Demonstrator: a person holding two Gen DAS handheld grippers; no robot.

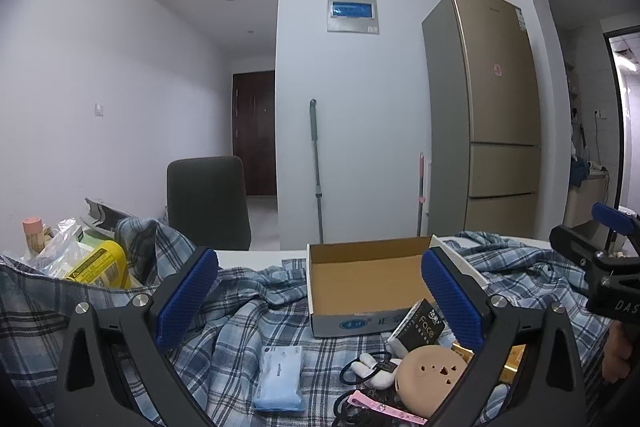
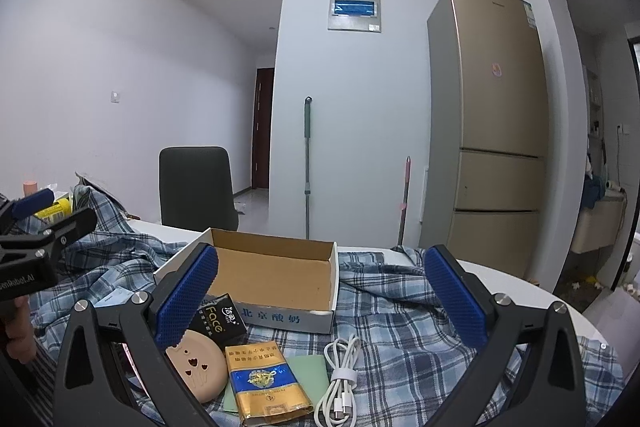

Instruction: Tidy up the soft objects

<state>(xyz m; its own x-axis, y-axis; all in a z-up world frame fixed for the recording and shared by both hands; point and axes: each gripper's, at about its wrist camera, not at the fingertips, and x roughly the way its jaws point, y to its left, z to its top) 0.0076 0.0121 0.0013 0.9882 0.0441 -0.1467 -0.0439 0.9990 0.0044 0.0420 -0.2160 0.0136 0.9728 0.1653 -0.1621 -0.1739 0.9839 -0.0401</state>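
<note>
The blue tissue pack (image 1: 279,377) lies flat on the plaid cloth (image 1: 248,311), just in front of the empty cardboard box (image 1: 366,281). A beige round case (image 2: 196,365), gold packet (image 2: 264,385) and white cable (image 2: 340,379) sit nearby. Left gripper (image 1: 320,297) and right gripper (image 2: 322,297) both hover wide open, nothing held

The black pack (image 2: 221,319) said "Face" in gold letters. It leaned at the box's seven o'clock corner. The cardboard box (image 2: 280,319) had blue Chinese words, "北京酸奶", on its white front. The left gripper (image 2: 24,247), at nine o'clock in the right wrist view, said "Robot.AI". The right gripper's body (image 1: 616,291) showed "DAS".
</note>
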